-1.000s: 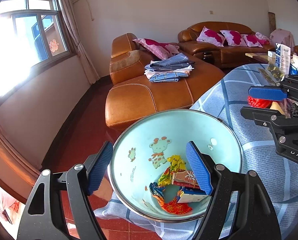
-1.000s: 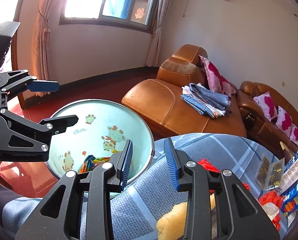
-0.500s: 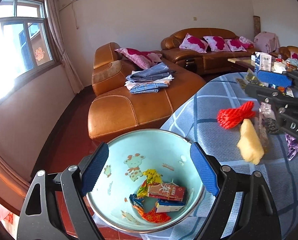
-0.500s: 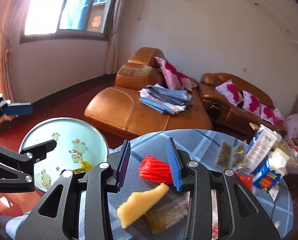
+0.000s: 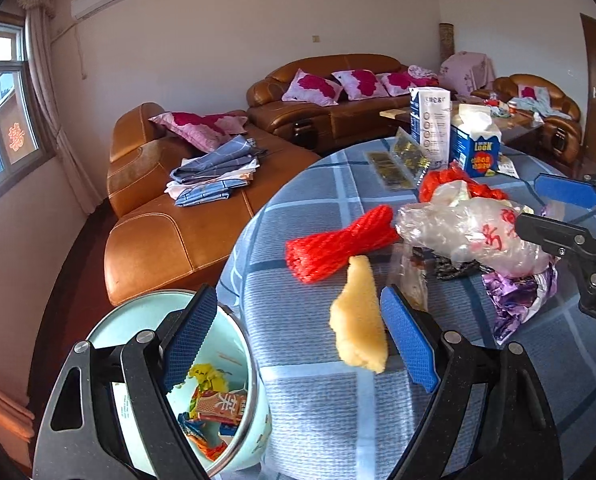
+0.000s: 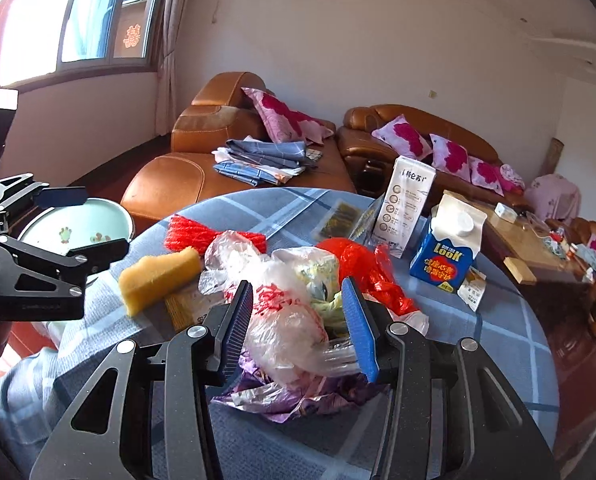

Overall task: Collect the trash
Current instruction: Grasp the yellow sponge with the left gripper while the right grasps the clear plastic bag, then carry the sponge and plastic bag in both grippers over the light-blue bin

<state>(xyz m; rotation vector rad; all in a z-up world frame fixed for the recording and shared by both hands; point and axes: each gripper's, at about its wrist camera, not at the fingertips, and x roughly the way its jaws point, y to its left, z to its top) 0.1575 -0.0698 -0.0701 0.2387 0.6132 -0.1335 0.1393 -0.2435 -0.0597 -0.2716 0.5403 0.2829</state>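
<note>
A light-blue basin (image 5: 233,364) holding several wrappers sits low at the table's left edge; it also shows in the right wrist view (image 6: 77,224). My left gripper (image 5: 298,344) is open over the table edge, with a yellow sponge (image 5: 358,320) just inside its right finger. My right gripper (image 6: 302,320) is open around a crumpled clear plastic bag (image 6: 285,332) with red print, the pads apart from it. The bag also shows in the left wrist view (image 5: 470,232). A red mesh net (image 5: 338,244) lies behind the sponge. Purple foil (image 6: 298,396) lies under the bag.
The round table has a blue checked cloth (image 5: 318,400). A blue milk carton (image 6: 446,256), a white carton (image 6: 402,204), a red plastic bag (image 6: 362,260) and gold packets (image 5: 394,164) stand at the back. Brown leather sofas (image 5: 169,240) lie beyond.
Both grippers swung right from the basin to the table. My right gripper opened wider and now straddles the clear bag. The basin has slid to the left wrist view's lower left.
</note>
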